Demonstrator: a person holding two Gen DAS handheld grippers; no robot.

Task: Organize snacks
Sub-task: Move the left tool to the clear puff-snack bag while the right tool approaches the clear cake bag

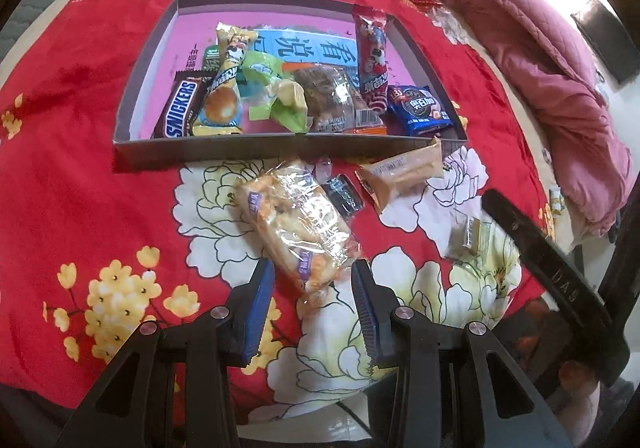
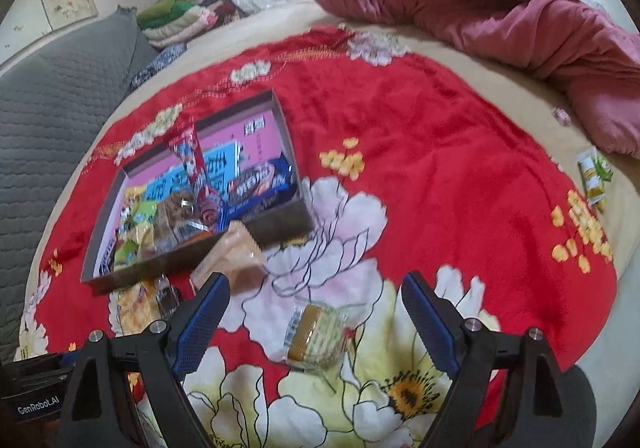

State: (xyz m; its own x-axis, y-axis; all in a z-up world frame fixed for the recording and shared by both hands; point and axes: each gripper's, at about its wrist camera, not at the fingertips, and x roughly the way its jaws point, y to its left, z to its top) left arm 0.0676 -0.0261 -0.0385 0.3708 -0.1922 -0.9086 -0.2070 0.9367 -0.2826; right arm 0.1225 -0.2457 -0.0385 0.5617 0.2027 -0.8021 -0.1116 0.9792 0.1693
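Note:
A shallow box [image 1: 280, 149] with a pink floor holds several snacks, among them a Snickers bar [image 1: 180, 107] and a blue cookie pack [image 1: 420, 109]; it also shows in the right wrist view [image 2: 280, 217]. My left gripper [image 1: 314, 280] is open, its jaws on either side of the near end of a clear pastry bag [image 1: 296, 224] lying on the cloth. My right gripper [image 2: 316, 300] is open wide just above a small clear-wrapped cake [image 2: 318, 336]. A tan packet [image 1: 400, 173] and a dark small packet [image 1: 344, 191] lie by the box front.
A red floral cloth [image 1: 100, 187] covers the bed. A pink quilt [image 2: 480, 3] is heaped at the far right. A yellow-green packet [image 2: 594, 175] lies off the cloth at right. A grey padded headboard [image 2: 52, 115] stands at left.

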